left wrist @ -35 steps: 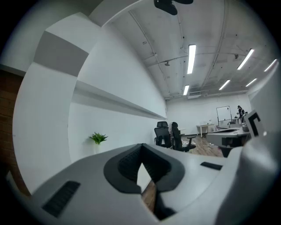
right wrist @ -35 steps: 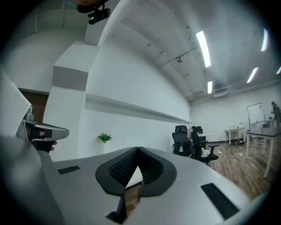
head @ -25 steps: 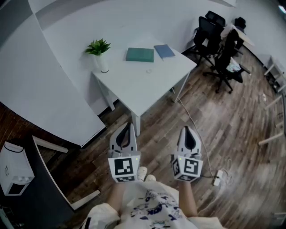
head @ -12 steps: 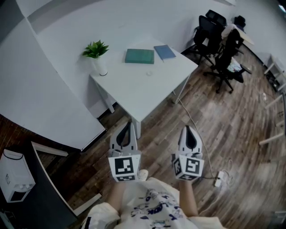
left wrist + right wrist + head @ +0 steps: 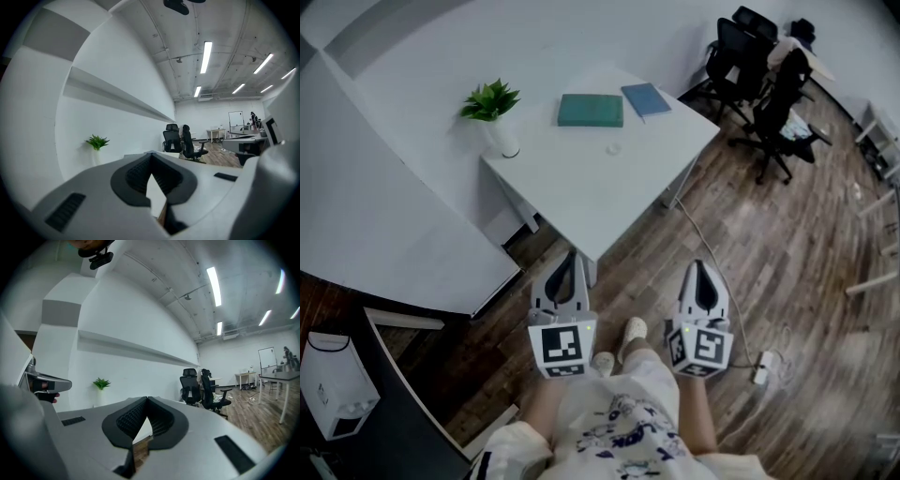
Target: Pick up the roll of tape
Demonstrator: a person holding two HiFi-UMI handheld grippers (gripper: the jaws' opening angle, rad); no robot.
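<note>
The roll of tape [image 5: 612, 148] is a small pale ring lying on the white table [image 5: 609, 202], just in front of the two books. My left gripper [image 5: 570, 255] hangs over the wooden floor at the table's near corner, jaws shut and empty. My right gripper [image 5: 700, 265] is level with it to the right, also over the floor, shut with nothing in it. In the left gripper view the jaws [image 5: 151, 157] meet at their tips; in the right gripper view the jaws [image 5: 146, 399] meet too. The tape shows in neither gripper view.
A potted plant [image 5: 492, 112] stands at the table's left corner, with a green book [image 5: 592, 110] and a blue book [image 5: 645, 98] at the back. Black office chairs [image 5: 769, 94] stand at the right. A cable and power strip [image 5: 758, 373] lie on the floor.
The table has drawn closer in the head view. Both grippers have moved toward it together, still shut. A foot has stepped forward between them.
</note>
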